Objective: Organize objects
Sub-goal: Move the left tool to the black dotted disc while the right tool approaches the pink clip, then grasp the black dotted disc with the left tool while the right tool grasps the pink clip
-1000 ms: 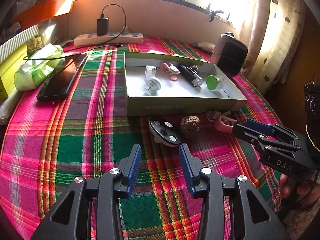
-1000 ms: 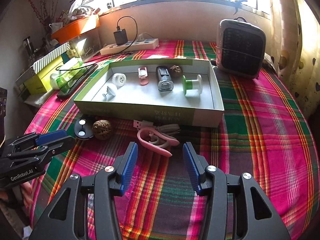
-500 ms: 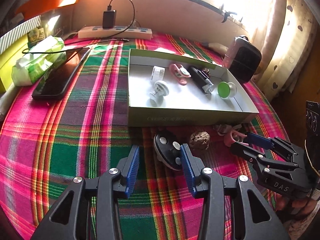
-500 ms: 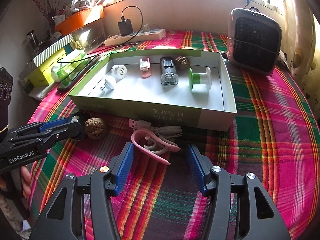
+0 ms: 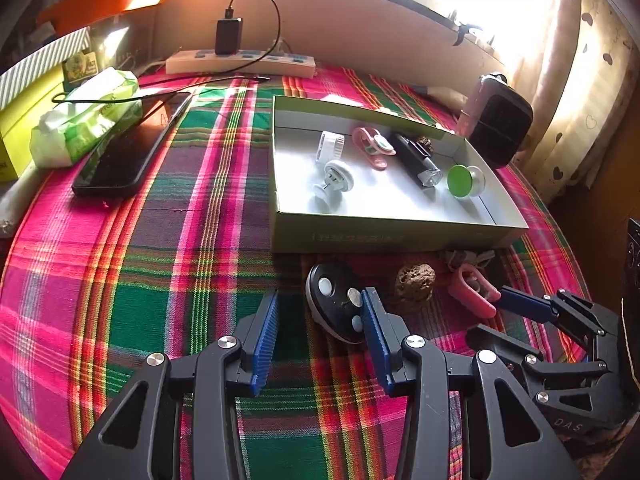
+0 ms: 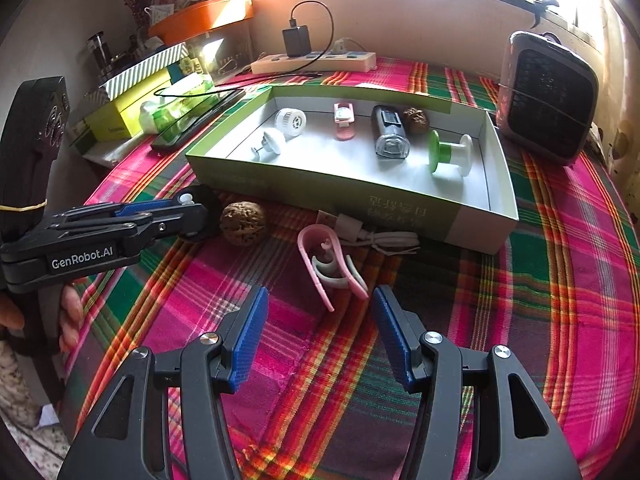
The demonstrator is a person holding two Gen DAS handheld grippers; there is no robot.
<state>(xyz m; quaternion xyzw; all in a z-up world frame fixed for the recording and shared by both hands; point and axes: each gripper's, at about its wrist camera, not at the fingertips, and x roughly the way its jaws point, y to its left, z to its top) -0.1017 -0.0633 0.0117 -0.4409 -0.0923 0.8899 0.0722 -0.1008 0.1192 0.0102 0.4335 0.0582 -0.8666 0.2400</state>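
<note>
the left gripper [image 6: 188, 210], seen from the right wrist camera, carries white lettering "genrobot.ai" on its black side. the right gripper [image 5: 516, 300], seen from the left wrist camera, shows "das" on its body. the green box [image 6: 400, 210] has printed characters on its front wall, upside down and too faint to read.

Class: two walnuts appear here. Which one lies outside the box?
The walnut on the plaid cloth, beside the black disc; the other walnut sits inside the box.

A power strip [image 5: 240, 65] with a black charger [image 5: 229, 35] plugged in, a phone [image 5: 132, 148] beside a tissue pack [image 5: 86, 116], a heater [image 6: 548, 114] (far right)
</note>
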